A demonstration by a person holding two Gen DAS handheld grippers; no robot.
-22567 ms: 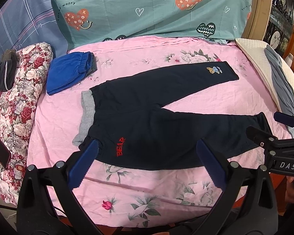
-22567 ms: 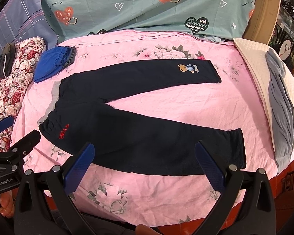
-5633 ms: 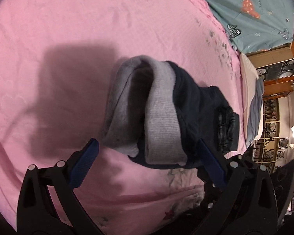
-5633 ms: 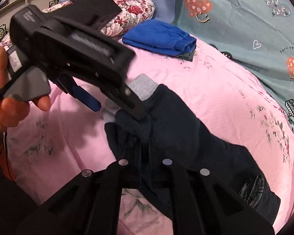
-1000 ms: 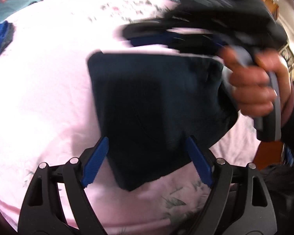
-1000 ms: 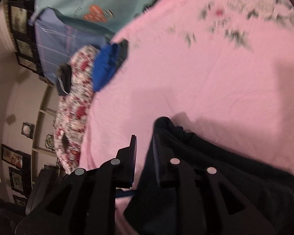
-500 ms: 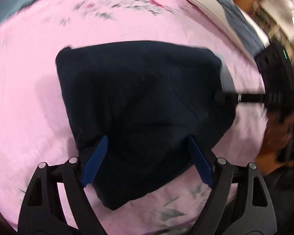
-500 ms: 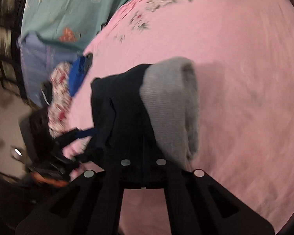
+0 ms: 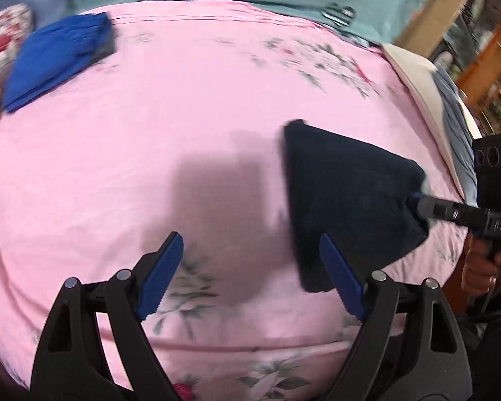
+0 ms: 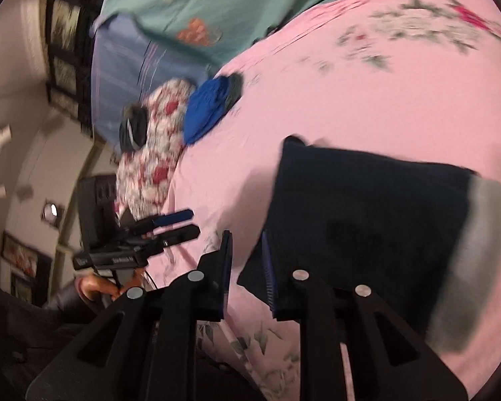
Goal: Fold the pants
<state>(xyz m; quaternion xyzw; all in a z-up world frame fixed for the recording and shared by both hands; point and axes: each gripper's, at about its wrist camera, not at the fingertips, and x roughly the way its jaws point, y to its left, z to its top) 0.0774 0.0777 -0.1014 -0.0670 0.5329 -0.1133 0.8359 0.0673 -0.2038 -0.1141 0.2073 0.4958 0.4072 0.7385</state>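
Pants [image 9: 344,197] folded on sheet [image 9: 183,107]; seemingly unheld.

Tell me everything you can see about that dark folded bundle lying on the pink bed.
The dark navy folded pants look like thick, soft knit cloth, folded into a compact, roughly rectangular bundle with a grey ribbed waistband at one end. They lie on the pink floral bedsheet. The right gripper reaches their waistband end; whether it pinches the cloth is unclear. The left gripper, fingers spread, is beside them and holds nothing.
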